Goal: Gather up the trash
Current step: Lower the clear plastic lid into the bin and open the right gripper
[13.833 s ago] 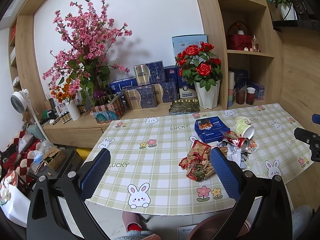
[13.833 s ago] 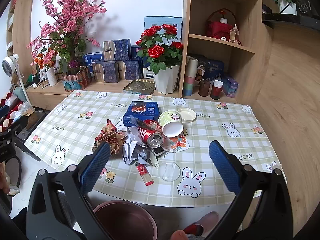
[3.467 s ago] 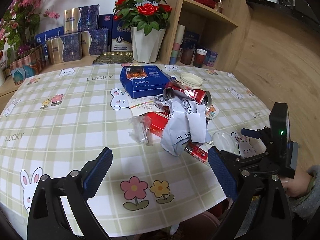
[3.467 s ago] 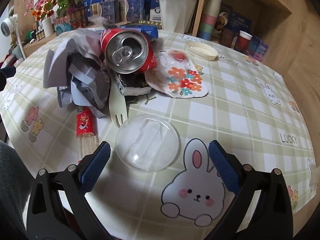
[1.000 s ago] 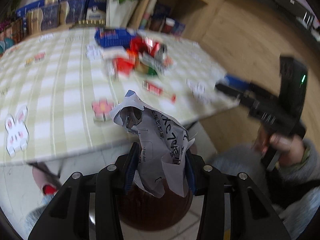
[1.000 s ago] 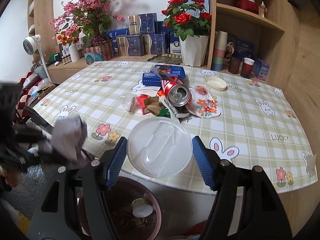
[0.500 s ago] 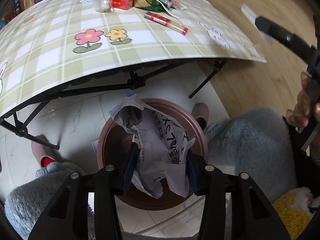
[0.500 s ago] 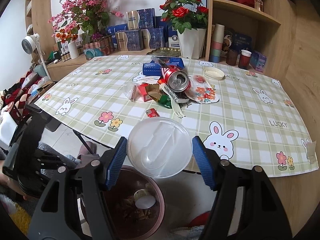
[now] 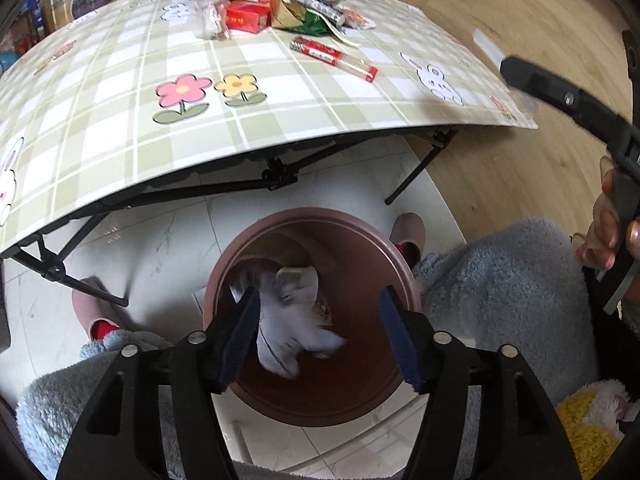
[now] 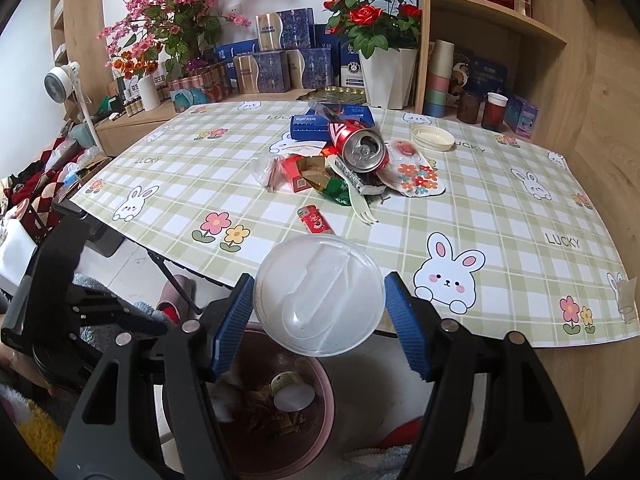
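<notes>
left gripper (image 9: 320, 336) jaws opening, crumpled paper (image 9: 292, 320) loose over bin (image 9: 360, 240)

light: even, bright daylight | blur: falling paper (image 9: 288, 320) (smeared) | edges: strong fisheye bending, dark corners

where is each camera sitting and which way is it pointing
Left wrist: on the left gripper, aimed steeply down into the brown bin, jaws opening over crumpled paper; knees and the right hand show.
Right wrist: on the right gripper, tilted down across the table, clamping a clear lid.
Both see the bin, table and red can.
</notes>
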Demonstrator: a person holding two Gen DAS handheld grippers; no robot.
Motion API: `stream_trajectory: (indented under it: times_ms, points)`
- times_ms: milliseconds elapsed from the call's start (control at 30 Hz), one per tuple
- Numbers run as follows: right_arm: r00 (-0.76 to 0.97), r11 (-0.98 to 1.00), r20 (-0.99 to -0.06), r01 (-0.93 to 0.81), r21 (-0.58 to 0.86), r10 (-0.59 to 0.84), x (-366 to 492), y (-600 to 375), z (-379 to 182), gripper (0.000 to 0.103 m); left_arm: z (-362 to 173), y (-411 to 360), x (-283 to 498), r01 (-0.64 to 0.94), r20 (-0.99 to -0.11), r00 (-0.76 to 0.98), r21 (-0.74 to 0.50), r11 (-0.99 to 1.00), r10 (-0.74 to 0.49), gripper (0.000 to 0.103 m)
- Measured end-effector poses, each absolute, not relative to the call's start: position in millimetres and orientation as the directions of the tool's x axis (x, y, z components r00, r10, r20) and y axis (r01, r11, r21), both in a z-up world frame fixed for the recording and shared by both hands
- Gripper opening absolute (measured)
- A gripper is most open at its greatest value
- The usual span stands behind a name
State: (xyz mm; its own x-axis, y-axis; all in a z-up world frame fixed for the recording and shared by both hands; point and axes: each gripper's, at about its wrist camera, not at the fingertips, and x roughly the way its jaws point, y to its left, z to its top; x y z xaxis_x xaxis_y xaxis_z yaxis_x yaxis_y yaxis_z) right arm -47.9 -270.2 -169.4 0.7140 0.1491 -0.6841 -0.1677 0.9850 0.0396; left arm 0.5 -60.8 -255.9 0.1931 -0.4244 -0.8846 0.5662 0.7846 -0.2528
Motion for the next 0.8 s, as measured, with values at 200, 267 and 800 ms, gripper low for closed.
stream_trajectory:
  times_ms: [200, 267, 800]
  points:
    - [0.697, 0.983, -0.701, -0.178, 0.037, 0.152, -50, -265, -176, 0.067, -236, -53, 0, 0.542, -0.864, 0.290, -0.206, 0.815, -0.411, 0.075]
    - [0.689, 0.982, -0.708, -0.184, 0.035, 0.154, -50, -263, -179, 0.067, -226, -47, 0, 0.526, -0.848, 0.342, -0.184, 0.830, -0.405, 0.079]
    - [0.563, 0.956, -0.801, -0.289, 0.039, 0.203, -50, -220, -220, 0.067, -188, 7, 11, 0.334, -0.774, 0.550, -0.140, 0.932, -0.314, 0.091]
